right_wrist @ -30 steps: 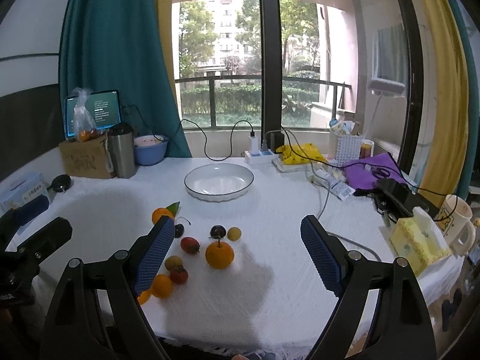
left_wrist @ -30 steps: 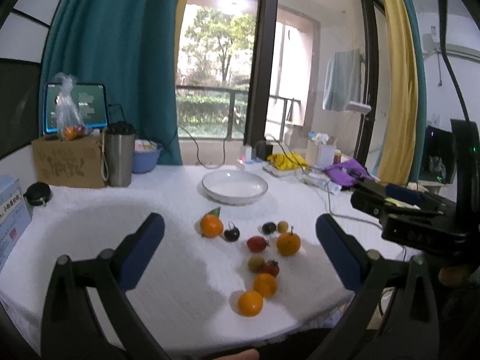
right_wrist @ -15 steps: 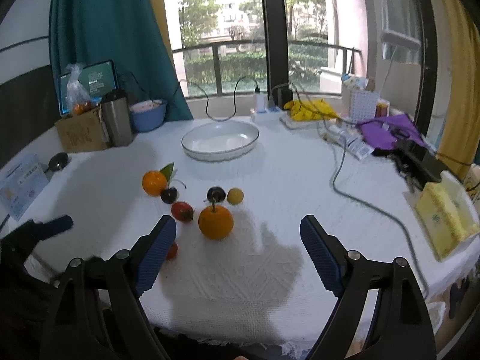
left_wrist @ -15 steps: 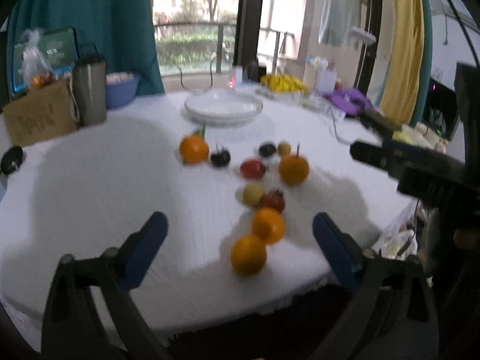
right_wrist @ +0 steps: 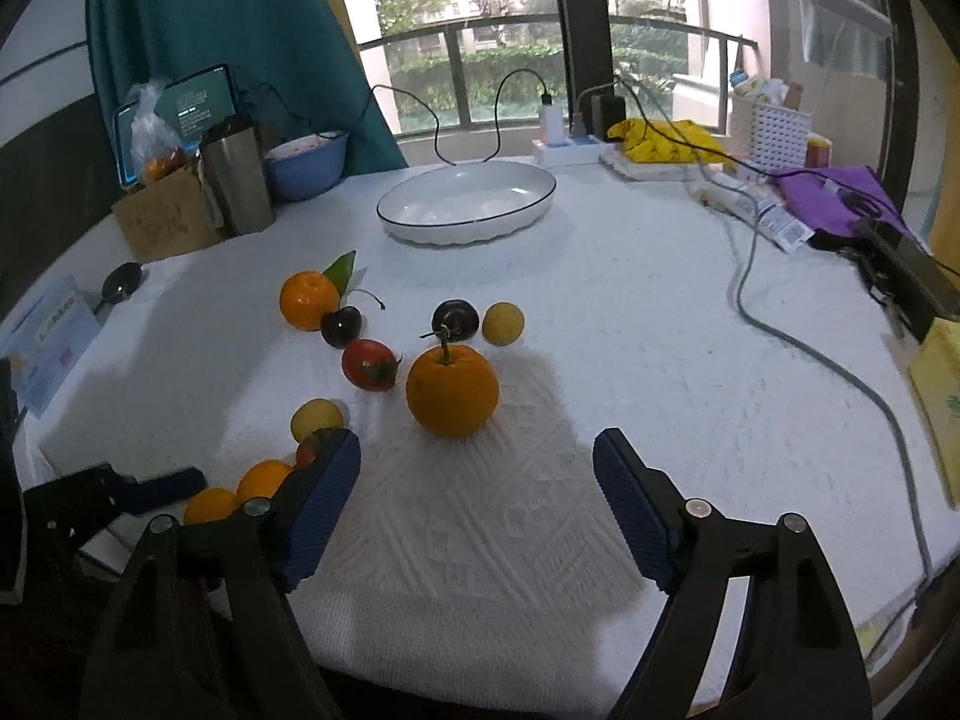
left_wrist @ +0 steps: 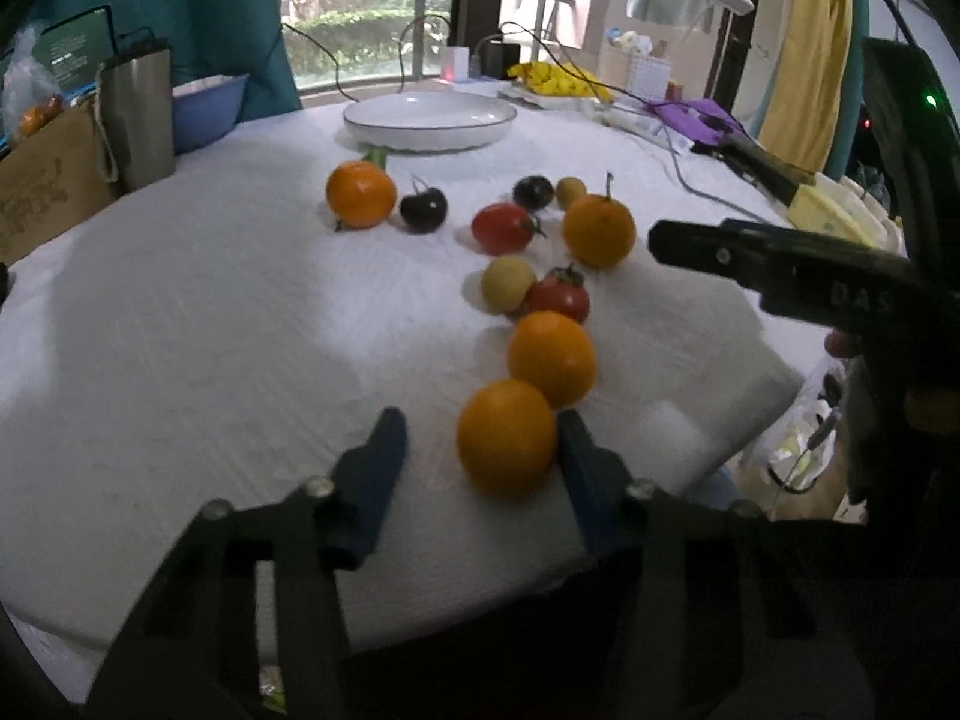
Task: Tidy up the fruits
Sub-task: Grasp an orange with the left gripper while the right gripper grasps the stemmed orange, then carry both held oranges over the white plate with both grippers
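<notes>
Several fruits lie on the white tablecloth: oranges, red tomatoes, dark cherries and small yellow fruits. My left gripper [left_wrist: 480, 423] is low over the near table edge, its jaws closing around the nearest orange [left_wrist: 507, 438]. The right pad [left_wrist: 579, 456] touches that orange; the left pad [left_wrist: 375, 468] is still apart from it. My right gripper [right_wrist: 477, 498] hovers just short of a stemmed orange [right_wrist: 453, 390], its wide jaws closing slightly with nothing between them. An empty white oval dish [right_wrist: 468, 201] sits beyond the fruits.
A steel tumbler [right_wrist: 234, 180], a blue bowl [right_wrist: 306, 165] and a cardboard box [right_wrist: 159, 219] stand at the back left. A grey cable [right_wrist: 780, 330] runs across the right side, near purple cloth [right_wrist: 834, 198]. The table edge is close below both grippers.
Both grippers have dropped and tilted down toward the fruits. The left jaws have narrowed from wide open around the nearest orange. The right gripper has come closer to the stemmed orange.
</notes>
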Demonstrator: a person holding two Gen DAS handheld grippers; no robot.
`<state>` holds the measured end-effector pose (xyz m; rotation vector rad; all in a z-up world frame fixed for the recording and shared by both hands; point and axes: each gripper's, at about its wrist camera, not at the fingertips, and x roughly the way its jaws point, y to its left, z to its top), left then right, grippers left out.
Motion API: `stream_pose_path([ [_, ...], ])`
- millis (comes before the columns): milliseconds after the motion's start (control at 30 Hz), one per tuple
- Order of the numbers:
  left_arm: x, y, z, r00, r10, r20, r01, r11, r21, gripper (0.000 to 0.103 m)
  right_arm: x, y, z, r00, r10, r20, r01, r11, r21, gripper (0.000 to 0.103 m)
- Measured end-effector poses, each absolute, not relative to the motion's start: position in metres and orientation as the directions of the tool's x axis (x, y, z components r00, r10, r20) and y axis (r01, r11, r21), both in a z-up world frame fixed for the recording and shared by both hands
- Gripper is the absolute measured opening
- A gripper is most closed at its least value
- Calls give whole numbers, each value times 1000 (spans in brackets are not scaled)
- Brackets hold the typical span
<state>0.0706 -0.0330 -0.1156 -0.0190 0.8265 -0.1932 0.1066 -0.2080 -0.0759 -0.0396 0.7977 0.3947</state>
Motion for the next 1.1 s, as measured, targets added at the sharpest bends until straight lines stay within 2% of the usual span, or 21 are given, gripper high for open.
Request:
stream_pose_path([
  [200,75,-30,-114,658,-181,-731,169,981,-91,33,122,-200,-86,601,340,-723,-371,920,123,81],
  [467,85,-23,-112,654,-181,-734,140,983,-117,33,142,-191,-96,558,356,-750,-399,907,134,71],
  [533,90,-19,-110,657,-177,-733,126,984,-124,33,147,-190,-97,551,358,-754,-402,906,137,62],
  [667,99,-12,-106,667,-170,-725,112,985,-128,33,155,-187,-99,544,360,-758,-403,905,140,59],
  [767,106,-9,-103,674,-171,-719,107,985,-134,33,161,-185,-99,531,383,-756,-417,894,161,47],
  [1100,136,-7,-88,703,-188,-686,114,982,-152,33,169,-188,-86,548,391,-739,-422,892,159,46],
])
